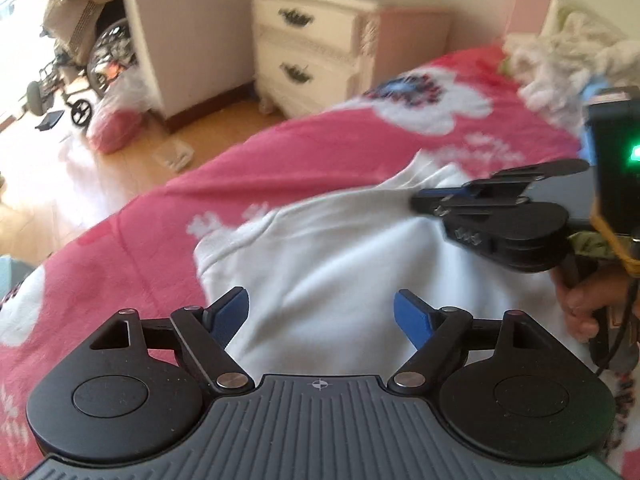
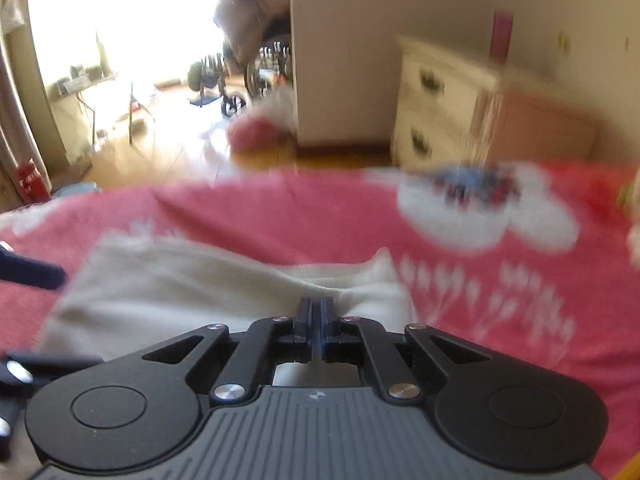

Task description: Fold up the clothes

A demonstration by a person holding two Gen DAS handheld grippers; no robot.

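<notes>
A white garment [image 1: 328,256] lies on a pink floral blanket [image 1: 280,160] on the bed. My left gripper [image 1: 322,312] is open and empty, its blue pads spread just above the near part of the garment. My right gripper [image 1: 420,200] comes in from the right in the left wrist view, shut on the garment's far edge, and the cloth is bunched at its tip. In the right wrist view the right gripper [image 2: 316,308] has its jaws closed on the white garment [image 2: 180,292]. Part of the left gripper [image 2: 28,272] shows at the left edge there.
A cream nightstand [image 1: 316,44] stands beyond the bed on a wooden floor. A wheelchair [image 1: 92,68] and a pink bag [image 1: 116,124] are by the bright doorway. A pale crumpled blanket [image 1: 568,56] lies at the bed's far right.
</notes>
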